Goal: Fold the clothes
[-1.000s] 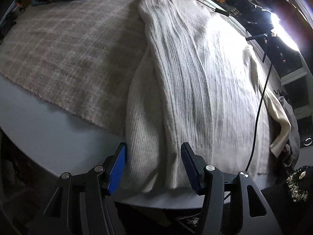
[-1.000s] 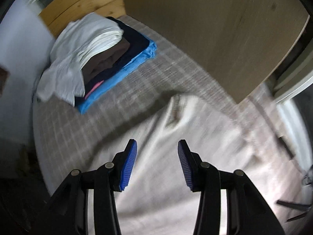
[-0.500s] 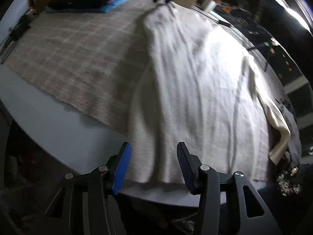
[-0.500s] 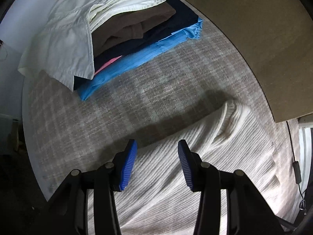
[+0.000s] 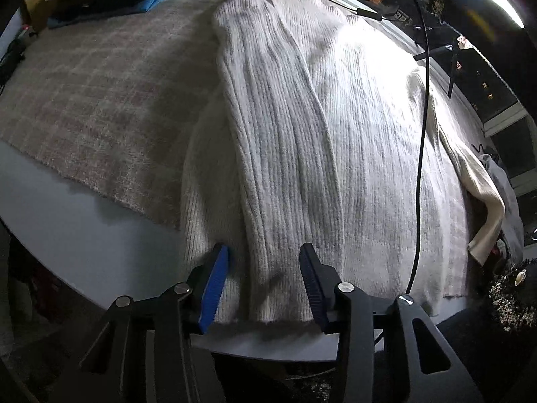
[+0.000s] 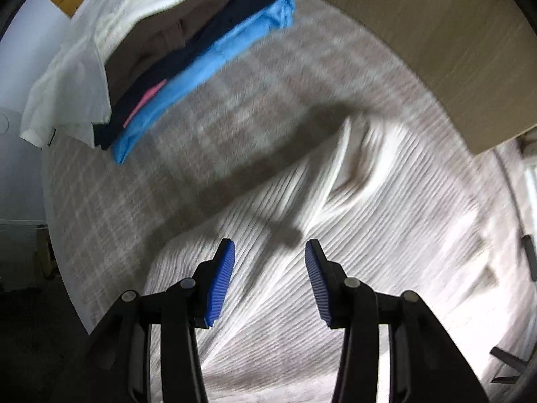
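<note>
Here my left gripper (image 5: 263,285), jaws closing, straddles the sweater's (image 5: 302,134) folded hem without pinching it; my right gripper (image 6: 270,280) hangs unclenched above its collar end.

Round pale grey table (image 5: 100,221), rim curving from 9 o'clock to 6 o'clock in the left wrist view. Directly on it: a checked beige-pink woven cloth (image 5: 100,94) covering most of the top, its frayed edge stopping short of the rim. On the cloth, a cream ribbed sweater (image 5: 302,134) lies flat from 12 to 6 o'clock, hem overhanging the cloth onto bare tabletop. A stack of folded clothes (image 6: 161,53) sits at 11 o'clock in the right wrist view.
</note>
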